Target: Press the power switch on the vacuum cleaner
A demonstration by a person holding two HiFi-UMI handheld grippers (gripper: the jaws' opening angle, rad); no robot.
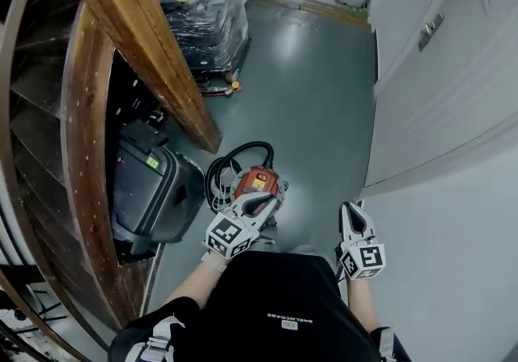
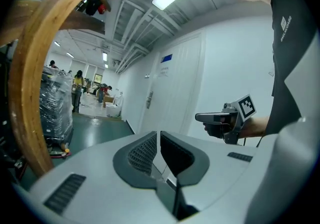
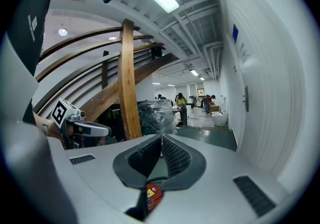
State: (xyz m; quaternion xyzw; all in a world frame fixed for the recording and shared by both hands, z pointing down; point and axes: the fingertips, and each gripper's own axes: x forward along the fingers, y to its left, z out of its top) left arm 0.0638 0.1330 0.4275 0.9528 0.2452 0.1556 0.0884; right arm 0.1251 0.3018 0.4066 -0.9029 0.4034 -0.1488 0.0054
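The left tongs [image 1: 271, 197] were closed on nothing, poised over the red canister vacuum cleaner [image 1: 257, 181] with its black coiled hose [image 1: 217, 172] on the grey floor [image 1: 324, 109]. The right tongs [image 1: 350, 208], also pinched together and empty, hung apart at its three o'clock.

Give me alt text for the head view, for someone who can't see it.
A person looks down at a red vacuum cleaner with a black hose on a grey-green floor, the left gripper pointing at it. The right gripper is held near a white wall.
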